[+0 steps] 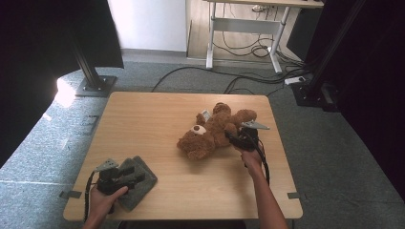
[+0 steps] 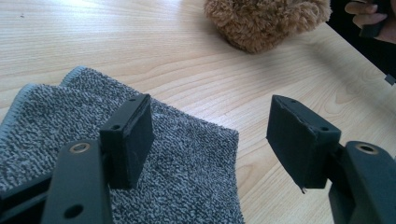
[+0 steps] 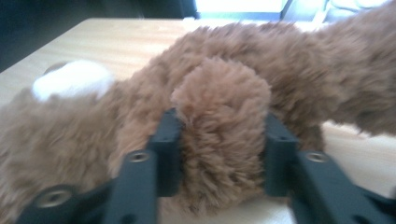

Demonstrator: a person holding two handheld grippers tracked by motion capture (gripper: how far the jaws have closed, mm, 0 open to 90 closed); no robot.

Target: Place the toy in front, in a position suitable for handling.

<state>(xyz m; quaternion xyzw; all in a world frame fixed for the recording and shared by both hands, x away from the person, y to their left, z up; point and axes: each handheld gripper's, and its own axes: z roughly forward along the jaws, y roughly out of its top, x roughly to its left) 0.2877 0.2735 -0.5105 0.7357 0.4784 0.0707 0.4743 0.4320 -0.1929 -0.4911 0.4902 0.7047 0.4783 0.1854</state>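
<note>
right gripper (image 3: 219, 154): fingers clenched on teddy bear (image 1: 212, 130) limb near bench (image 1: 143, 114) right edge, to shift it | left gripper (image 2: 210, 140): fingers released over grey cloth (image 2: 56, 116), front-left corner, waiting

Wooden table (image 1: 157, 119): brown teddy bear (image 1: 212, 131) lying right of centre; right gripper (image 1: 237, 138) against the bear's near side, held by a hand; grey towel (image 1: 138, 183), front-left corner, under left gripper (image 1: 131, 176).
</note>
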